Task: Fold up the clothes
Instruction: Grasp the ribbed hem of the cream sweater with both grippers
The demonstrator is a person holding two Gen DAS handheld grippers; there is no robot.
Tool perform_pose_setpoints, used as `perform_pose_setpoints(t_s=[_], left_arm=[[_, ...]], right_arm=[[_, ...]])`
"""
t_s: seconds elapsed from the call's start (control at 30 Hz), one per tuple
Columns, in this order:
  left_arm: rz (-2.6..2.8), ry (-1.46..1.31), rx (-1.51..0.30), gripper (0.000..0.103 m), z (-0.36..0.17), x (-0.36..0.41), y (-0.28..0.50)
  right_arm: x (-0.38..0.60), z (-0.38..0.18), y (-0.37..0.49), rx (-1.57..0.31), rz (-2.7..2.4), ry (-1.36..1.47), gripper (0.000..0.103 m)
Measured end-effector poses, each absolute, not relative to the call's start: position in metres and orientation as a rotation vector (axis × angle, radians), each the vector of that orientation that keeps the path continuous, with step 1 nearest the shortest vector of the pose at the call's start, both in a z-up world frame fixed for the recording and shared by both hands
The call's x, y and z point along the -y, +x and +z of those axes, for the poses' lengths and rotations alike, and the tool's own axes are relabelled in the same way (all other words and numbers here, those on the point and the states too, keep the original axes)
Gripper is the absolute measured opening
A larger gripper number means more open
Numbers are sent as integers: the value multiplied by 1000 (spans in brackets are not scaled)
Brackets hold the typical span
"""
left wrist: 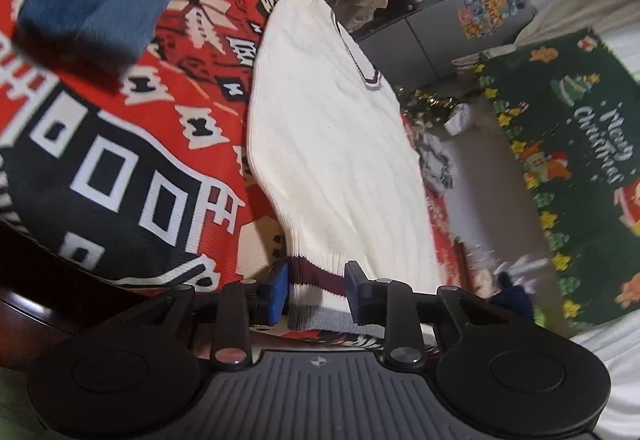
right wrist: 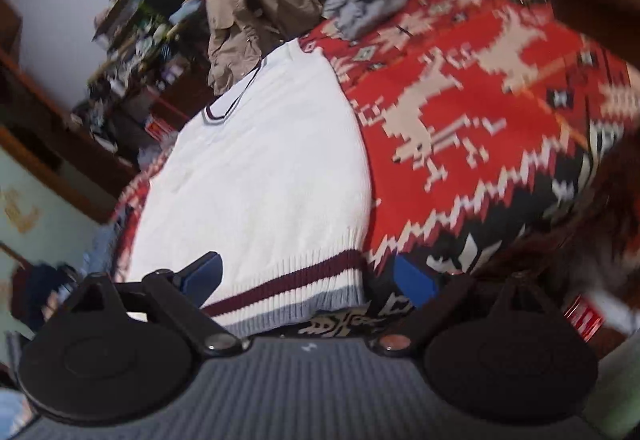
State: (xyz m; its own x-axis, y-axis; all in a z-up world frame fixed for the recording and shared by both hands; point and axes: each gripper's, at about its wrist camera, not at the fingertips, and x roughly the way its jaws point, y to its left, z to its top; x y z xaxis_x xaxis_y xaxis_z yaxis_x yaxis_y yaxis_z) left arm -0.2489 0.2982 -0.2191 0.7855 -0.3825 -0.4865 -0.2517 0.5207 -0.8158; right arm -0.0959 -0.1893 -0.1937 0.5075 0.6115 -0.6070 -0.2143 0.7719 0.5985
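Cream sweater hem between parted left tongs

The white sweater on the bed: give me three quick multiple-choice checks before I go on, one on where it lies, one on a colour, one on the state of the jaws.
1. What does the white sweater lie on?
A. a red patterned blanket
B. a bare wooden floor
C. a green rug

2. What colour is the broad stripe on the hem?
A. yellow
B. dark red
C. green

3. How do the right gripper jaws stand?
A. shut on the collar
B. wide open, astride the hem corner
C. shut on nothing

Answers:
1 A: the red patterned blanket shows along the sweater's edges in both wrist views.
2 B: a dark red band runs along the ribbed hem, above a grey edge.
3 B: the blue pads stand far apart, one over the sweater, one over the blanket.
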Motion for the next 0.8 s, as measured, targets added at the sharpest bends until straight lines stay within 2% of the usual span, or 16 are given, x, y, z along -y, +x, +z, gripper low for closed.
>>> perform_pose_setpoints(t_s=[0.2, 0.4, 0.7, 0.8], left_arm=[[-110, -1177, -609, 29, -229, -305, -251], [-185, -1142, -691, 26, -231, -291, -243], [-154, -1211, -654, 27, -232, -300, -242], [-148, -1229, -646, 27, -234, -303, -243]], right_arm=[[199, -215, -85, -951, 520, 654, 96], [206, -243, -74, -1006, 515, 844, 96], [203, -270, -57, -1034, 573, 1034, 93], [204, -273, -53, -1018, 638, 1123, 90]])
